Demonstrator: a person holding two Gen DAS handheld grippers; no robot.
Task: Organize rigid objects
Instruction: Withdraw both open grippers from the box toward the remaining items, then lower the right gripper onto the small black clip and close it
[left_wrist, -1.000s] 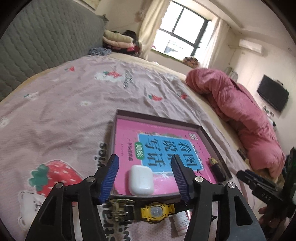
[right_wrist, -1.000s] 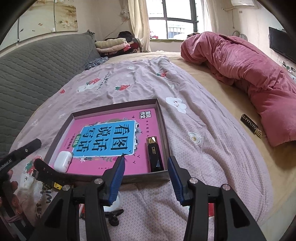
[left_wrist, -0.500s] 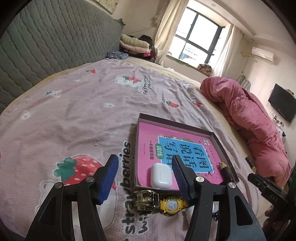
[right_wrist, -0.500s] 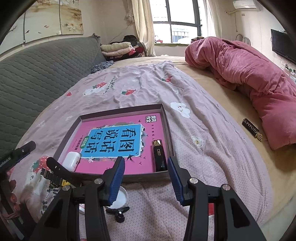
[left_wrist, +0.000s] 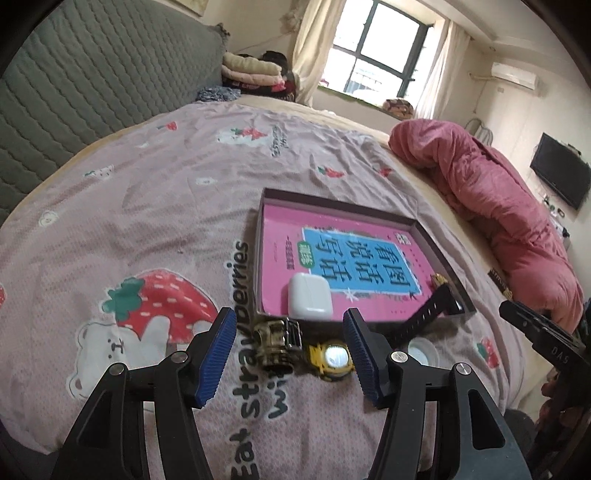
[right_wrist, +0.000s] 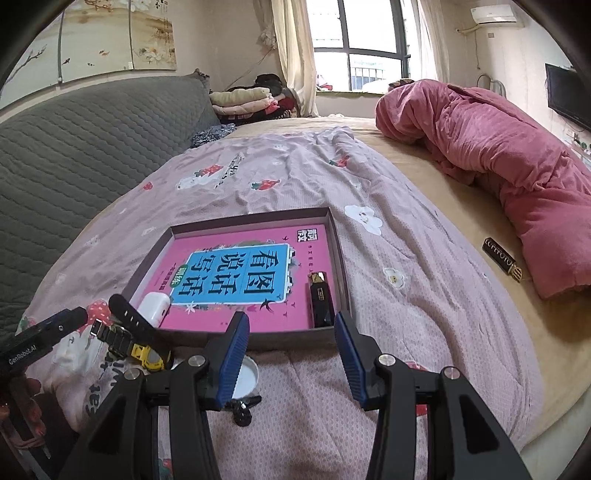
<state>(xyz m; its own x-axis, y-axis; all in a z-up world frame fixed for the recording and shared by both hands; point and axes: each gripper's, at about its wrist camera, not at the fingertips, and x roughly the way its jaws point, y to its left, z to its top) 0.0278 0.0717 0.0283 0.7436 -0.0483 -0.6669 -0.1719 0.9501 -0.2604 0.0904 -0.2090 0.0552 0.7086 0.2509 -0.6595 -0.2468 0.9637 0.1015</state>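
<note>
On the bed, a shallow tray (left_wrist: 439, 243) lies on the pink strawberry-print sheet (left_wrist: 147, 206), with a pink book (left_wrist: 354, 258) flat inside it. A white earbud case (left_wrist: 309, 295) rests on the book at the tray's near left corner, and a black-and-gold lighter (right_wrist: 320, 297) lies along the tray's right wall, near the front. Just outside the tray's near rim sits a yellow watch (left_wrist: 332, 356) — its face is turned up, its metal band (left_wrist: 279, 343) is bunched to the left, and its black strap (left_wrist: 428, 314) rises at a slant over the rim. A white cap (right_wrist: 245, 376) lies on the sheet beside the watch, and a small black piece (right_wrist: 242, 408) is near it, too small to identify. The left hand-held gripper (left_wrist: 288, 354) hangs low over the watch with its blue-padded fingers (left_wrist: 216, 354) spread wide, the watch and band lying between them, neither pad touching. The right hand-held gripper (right_wrist: 291, 358) is also spread and holds nothing; it points at the tray's near right corner, with the lighter framed between its fingers. Off to the right, a second dark lighter-like bar (right_wrist: 502, 258) lies on the beige mattress — well apart from the tray, just beside a heaped pink quilt (right_wrist: 498, 162). A grey quilted headboard (left_wrist: 85, 92) runs along the left.
</note>
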